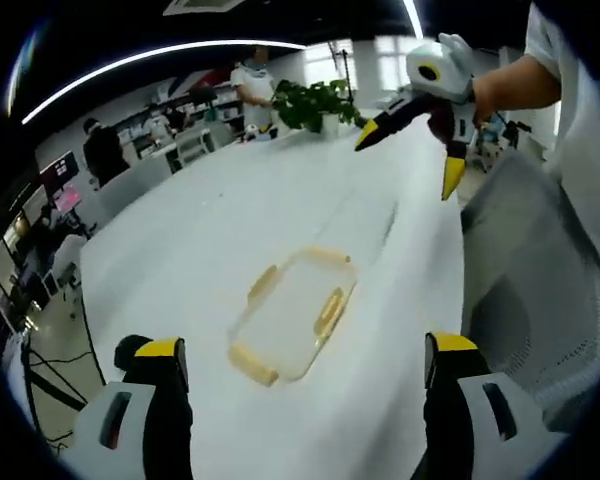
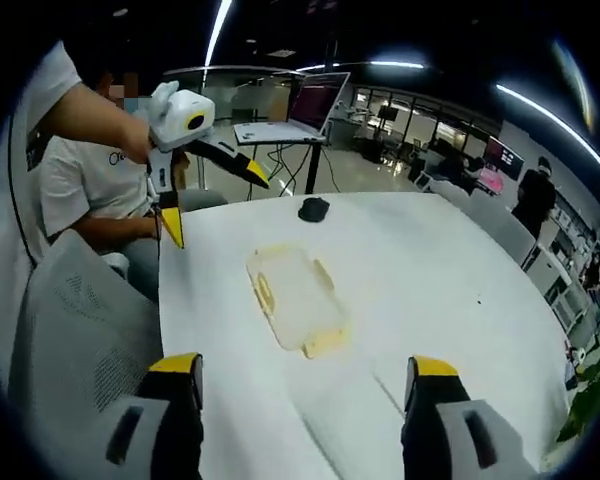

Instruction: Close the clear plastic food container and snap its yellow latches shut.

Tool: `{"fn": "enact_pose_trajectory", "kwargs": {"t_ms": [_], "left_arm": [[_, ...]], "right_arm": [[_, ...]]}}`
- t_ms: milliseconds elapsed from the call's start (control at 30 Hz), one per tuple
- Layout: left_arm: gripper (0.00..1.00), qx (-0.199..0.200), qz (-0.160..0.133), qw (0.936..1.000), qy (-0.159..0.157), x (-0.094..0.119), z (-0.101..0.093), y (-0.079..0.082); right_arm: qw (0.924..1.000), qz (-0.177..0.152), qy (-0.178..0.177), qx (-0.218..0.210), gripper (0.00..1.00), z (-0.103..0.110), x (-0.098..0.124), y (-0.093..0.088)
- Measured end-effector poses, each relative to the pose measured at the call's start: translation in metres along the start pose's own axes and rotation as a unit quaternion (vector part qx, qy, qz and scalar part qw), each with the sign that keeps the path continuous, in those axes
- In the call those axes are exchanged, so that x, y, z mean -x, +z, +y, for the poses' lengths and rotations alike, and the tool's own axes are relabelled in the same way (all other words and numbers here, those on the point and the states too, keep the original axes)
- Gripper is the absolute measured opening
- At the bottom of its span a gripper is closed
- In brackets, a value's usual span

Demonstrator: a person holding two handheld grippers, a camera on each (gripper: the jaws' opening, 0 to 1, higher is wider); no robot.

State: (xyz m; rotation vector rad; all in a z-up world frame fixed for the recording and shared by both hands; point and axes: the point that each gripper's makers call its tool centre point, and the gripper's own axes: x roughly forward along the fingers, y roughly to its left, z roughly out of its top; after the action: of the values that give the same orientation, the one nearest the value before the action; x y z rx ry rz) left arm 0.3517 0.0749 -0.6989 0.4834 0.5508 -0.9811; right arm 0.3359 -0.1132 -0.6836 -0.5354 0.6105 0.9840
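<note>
A clear plastic container [image 1: 295, 310] with yellow latches on its sides lies flat on the white table [image 1: 200, 240]. In the right gripper view the container [image 2: 295, 298] sits mid-table, and I cannot tell how its latches stand. My left gripper [image 1: 305, 345] is open, just short of the container and above the table. My right gripper [image 2: 306, 364] is open too, a little back from it. Each gripper also appears in the other's view, raised and held by a hand: the right gripper [image 1: 410, 157] and the left gripper [image 2: 215, 203], both with jaws spread.
A grey mesh chair [image 2: 70, 320] stands at the table's edge beside a seated person. A small black object [image 2: 313, 209] lies beyond the container. A laptop [image 2: 300, 110] sits on a stand behind. A potted plant [image 1: 315, 100] stands at the far end.
</note>
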Motion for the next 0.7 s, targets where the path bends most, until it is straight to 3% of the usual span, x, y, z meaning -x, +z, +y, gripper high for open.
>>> {"fn": "enact_pose_trajectory", "kwargs": {"t_ms": [300,700], "left_arm": [[0.91,-0.035,0.008,0.9984,-0.044,-0.015,0.008,-0.01],[0.82,-0.075,0.029,0.9928,-0.088,-0.031,0.024,-0.018]], "right_arm": [[0.9983,0.031,0.033,0.037,0.77,-0.008,-0.023,-0.01],[0.9936,0.04,0.059,0.088,0.67,-0.027,-0.058,-0.004]]}}
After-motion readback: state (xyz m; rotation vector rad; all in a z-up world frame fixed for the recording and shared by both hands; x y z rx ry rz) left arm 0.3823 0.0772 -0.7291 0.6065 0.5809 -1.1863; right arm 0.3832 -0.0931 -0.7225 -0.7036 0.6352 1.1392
